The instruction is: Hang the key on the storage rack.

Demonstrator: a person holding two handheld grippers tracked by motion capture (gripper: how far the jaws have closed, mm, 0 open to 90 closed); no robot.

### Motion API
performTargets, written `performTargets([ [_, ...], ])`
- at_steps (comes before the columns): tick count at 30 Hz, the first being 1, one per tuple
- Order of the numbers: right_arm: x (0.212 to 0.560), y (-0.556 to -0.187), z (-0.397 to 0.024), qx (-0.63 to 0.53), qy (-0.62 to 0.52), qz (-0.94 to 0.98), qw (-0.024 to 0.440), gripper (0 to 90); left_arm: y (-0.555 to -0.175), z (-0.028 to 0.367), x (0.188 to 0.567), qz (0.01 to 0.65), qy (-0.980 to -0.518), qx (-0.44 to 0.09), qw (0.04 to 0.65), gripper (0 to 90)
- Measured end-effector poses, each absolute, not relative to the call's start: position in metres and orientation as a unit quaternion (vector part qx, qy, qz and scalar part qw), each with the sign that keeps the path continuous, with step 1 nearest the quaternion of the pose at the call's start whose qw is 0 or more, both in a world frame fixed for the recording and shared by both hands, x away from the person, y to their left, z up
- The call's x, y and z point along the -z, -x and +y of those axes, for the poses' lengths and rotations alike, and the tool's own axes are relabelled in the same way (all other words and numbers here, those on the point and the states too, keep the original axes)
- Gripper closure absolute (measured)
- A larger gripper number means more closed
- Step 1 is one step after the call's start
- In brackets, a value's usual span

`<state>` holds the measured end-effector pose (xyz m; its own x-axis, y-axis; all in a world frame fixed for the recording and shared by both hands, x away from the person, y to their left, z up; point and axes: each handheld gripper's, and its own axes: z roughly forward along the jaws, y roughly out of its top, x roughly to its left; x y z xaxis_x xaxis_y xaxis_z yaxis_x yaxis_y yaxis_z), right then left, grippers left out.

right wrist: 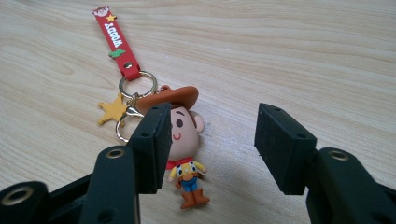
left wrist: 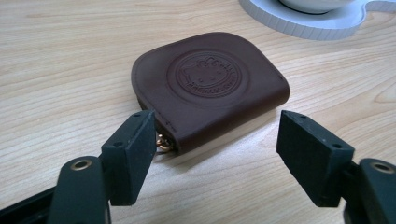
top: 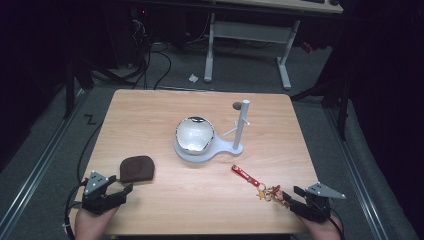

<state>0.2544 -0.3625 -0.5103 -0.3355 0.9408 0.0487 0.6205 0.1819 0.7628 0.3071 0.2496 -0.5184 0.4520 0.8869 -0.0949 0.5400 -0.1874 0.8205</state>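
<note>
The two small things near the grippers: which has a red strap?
The cowboy keychain by the right gripper; the brown pouch has none.

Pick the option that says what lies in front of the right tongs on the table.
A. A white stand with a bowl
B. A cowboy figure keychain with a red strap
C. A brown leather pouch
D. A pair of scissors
B: in the right gripper view the cowboy figure keychain, with its red strap and yellow star, lies on the wooden table at the open right tongs.
</note>
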Motion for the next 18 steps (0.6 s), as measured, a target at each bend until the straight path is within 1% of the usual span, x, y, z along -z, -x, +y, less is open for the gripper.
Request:
performTargets([
  [5,0.5113,-0.2536,-0.3602,-0.351,-0.524,0.741,0.232,47.5,-0.3096,0.2504,0.5228,0.482,-0.746,-0.2,0.414,27.7],
  [18,0.5143,-0.2541,-0.3583,-0.346,-0.516,0.744,0.243,47.2,-0.309,0.252,0.524,0.482,-0.741,-0.203,0.422,27.7],
])
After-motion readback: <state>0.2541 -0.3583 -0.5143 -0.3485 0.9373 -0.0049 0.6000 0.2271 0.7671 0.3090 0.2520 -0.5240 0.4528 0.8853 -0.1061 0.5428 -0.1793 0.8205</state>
